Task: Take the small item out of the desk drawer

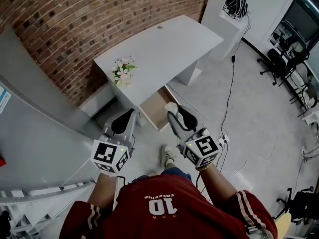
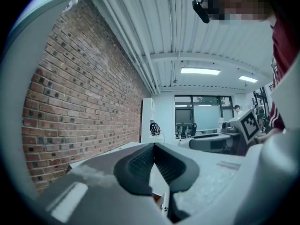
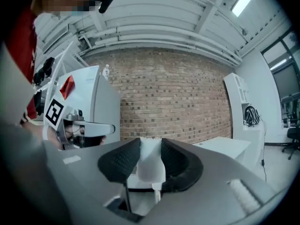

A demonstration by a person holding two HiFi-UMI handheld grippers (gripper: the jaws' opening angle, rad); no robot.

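A small white item [image 3: 149, 165] sits pinched between the black pads of my right gripper [image 3: 150, 161], which is shut on it. The head view shows this gripper [image 1: 173, 111] with the item [image 1: 171, 105] lifted above the open wooden drawer [image 1: 155, 109] under the white desk [image 1: 164, 49]. My left gripper [image 1: 130, 114] hangs beside it on the left, over the floor near the desk's front. Its pads [image 2: 140, 161] meet at the tips of the left gripper [image 2: 154, 145], with nothing between them. Both grippers point level.
A vase of flowers [image 1: 122, 71] stands on the desk's near left corner. A brick wall [image 1: 99, 14] runs behind. A black cable [image 1: 228, 88] trails over the floor, office chairs [image 1: 279, 63] stand at the right, and a white pillar [image 1: 234, 9] holds a dark bag.
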